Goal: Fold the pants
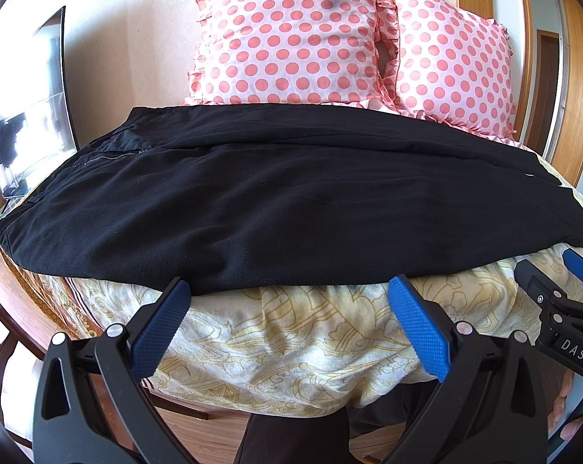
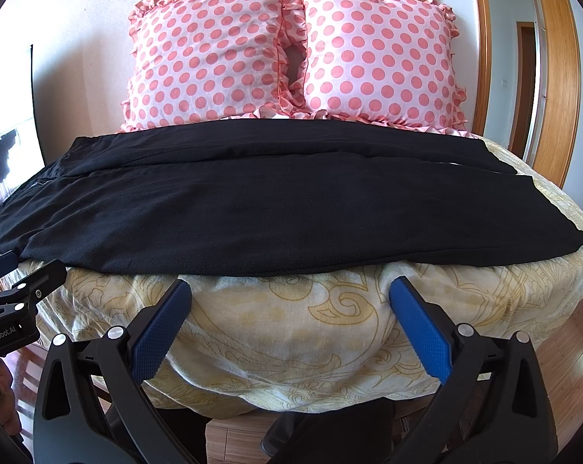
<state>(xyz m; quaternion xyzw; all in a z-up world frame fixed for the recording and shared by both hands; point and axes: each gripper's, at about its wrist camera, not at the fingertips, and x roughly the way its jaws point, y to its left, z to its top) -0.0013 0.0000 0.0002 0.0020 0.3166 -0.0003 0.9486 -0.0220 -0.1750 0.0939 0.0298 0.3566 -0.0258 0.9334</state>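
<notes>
Left wrist view: pants [image 1: 253, 201] are spread flat on the bed [image 1: 291, 348]; both hand-held grippers [image 1: 287, 290] [image 2: 289, 292] are held apart, empty. Folding seems unstarted; an edge must be grasped next.

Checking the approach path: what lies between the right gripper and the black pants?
Only bare yellow-patterned bedsheet separates the open right gripper from the black pants, as the right wrist view shows.

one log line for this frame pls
stage: pre-grasp | pants: flat on bed, unfolded | left claw: open, empty | right claw: open, empty
</notes>
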